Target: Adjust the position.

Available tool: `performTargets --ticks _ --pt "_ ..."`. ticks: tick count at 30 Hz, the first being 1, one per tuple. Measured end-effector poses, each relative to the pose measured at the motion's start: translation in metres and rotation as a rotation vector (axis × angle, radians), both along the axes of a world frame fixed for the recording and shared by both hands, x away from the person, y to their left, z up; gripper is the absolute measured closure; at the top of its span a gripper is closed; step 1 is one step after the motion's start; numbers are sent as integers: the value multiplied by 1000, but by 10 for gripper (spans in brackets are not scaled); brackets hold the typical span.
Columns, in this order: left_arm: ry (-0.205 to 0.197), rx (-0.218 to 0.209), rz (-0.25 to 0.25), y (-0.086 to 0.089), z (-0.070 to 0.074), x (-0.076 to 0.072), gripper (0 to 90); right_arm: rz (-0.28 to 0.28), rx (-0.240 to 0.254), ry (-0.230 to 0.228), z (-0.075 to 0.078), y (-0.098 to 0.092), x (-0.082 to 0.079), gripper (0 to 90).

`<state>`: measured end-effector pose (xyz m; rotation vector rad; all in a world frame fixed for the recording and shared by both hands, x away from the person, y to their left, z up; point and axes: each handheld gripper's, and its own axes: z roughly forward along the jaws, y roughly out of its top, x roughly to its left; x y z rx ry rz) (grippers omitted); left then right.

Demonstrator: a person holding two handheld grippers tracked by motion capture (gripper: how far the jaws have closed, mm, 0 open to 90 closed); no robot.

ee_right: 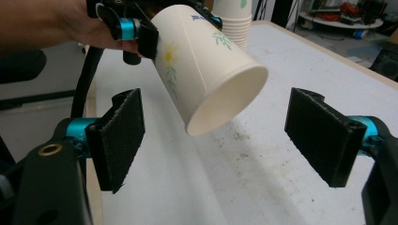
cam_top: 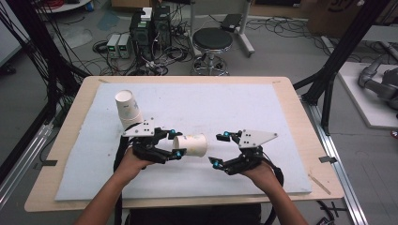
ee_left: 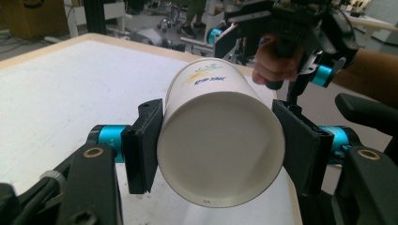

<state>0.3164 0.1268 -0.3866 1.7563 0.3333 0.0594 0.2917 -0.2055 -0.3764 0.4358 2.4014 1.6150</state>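
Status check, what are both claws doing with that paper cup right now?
Left claw shut on paper cup, held sideways above the mat. Right claw open, facing the cup's mouth. Cup stack behind, clear.

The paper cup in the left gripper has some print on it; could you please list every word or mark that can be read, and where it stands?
Blue lettering on the side of the paper cup, under a small plant motif: too blurred to read.
Tiny dark mark by the cup's bottom edge: too small to read.
Flower and leaf prints on the cup: pictures, no words.
Stack of cups: no legible print.
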Motion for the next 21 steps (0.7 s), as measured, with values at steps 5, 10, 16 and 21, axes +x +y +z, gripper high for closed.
performTargets --ticks 5,10,16,21 --pt "-16 -27 -7 0 2 -3 370 -7 23 10 -9 -4 -1 208" --pt "-23 -45 -16 -1 3 -5 370 -5 34 19 -13 -7 -1 208" --pt "-30 -64 -62 -5 5 -8 371 15 51 47 -18 -7 1 207" --pt "-32 -66 -101 -10 7 -10 372 46 61 47 -19 -3 2 207"
